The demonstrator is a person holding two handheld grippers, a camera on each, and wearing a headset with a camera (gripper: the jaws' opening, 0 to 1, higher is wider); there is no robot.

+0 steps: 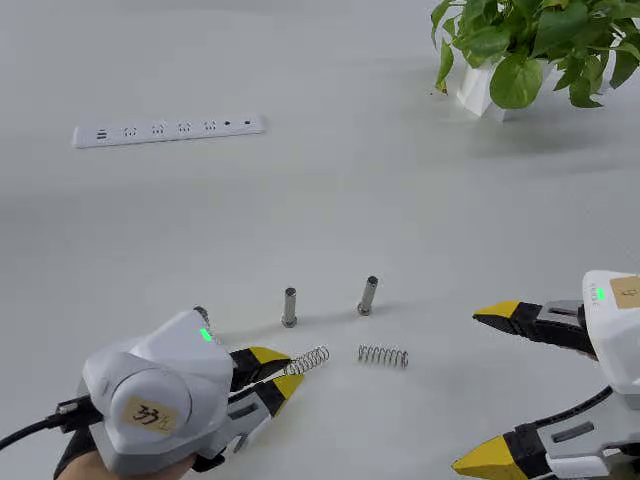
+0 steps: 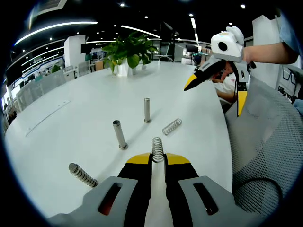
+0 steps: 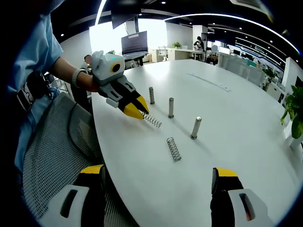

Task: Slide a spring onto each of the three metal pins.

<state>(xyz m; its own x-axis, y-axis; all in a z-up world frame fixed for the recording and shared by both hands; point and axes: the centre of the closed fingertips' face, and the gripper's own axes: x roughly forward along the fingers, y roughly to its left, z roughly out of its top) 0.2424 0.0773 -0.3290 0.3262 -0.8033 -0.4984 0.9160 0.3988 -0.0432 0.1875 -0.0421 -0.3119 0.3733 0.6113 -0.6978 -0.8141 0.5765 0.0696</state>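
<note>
My left gripper [image 1: 283, 375] is shut on one end of a spring [image 1: 308, 360], held low over the white table; its jaws [image 2: 157, 160] pinch that spring [image 2: 157, 148] upright. Two bare metal pins [image 1: 289, 307] [image 1: 368, 296] stand just beyond it. A third pin [image 2: 83, 175] wears a spring and peeks out behind the left gripper [image 1: 203, 317]. A loose spring [image 1: 383, 355] lies flat near the bare pins. My right gripper [image 1: 490, 388] hovers open at the right, its jaws wide apart [image 3: 158, 172] and the loose spring [image 3: 173, 148] ahead.
A white power strip [image 1: 168, 130] lies at the far left. A potted plant [image 1: 530, 50] in a white pot stands at the far right corner. A mesh chair [image 2: 265, 142] sits beside the table edge.
</note>
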